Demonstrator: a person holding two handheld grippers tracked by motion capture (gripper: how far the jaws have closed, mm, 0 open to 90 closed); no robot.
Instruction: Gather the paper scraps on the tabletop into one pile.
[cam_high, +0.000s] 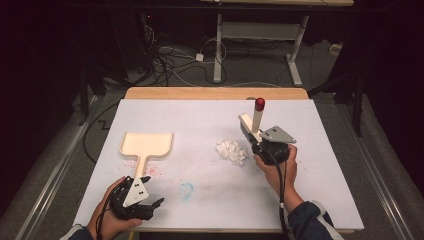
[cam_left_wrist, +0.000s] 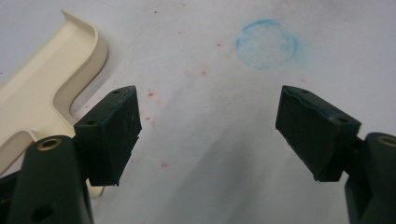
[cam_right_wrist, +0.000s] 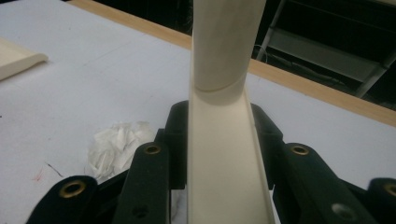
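High view: table (cam_high: 320, 200), then dustpan (cam_high: 147, 143) ahead of the left gripper (cam_high: 150, 192), jaws spread, empty. Right gripper (cam_high: 256, 141) pinches an upright brush (cam_high: 257, 118) by its handle. Crumpled paper (cam_high: 231, 151) beside those jaws looks unswept; sweeping probably remains.

On the white-covered table (cam_high: 310, 200), the cream plastic dustpan (cam_high: 147, 144) lies left of centre, its handle pointing toward me. My left gripper (cam_high: 150, 192) rests at the near left edge, just before that handle, jaws apart over bare table. The crumpled white paper wad (cam_high: 232, 151) lies right of centre. Just right of it, my right gripper (cam_high: 256, 141) holds the cream brush with a red-tipped handle (cam_high: 255, 122) above the table. A faint blue ring mark (cam_high: 186, 190) sits between the grippers, nearer me.
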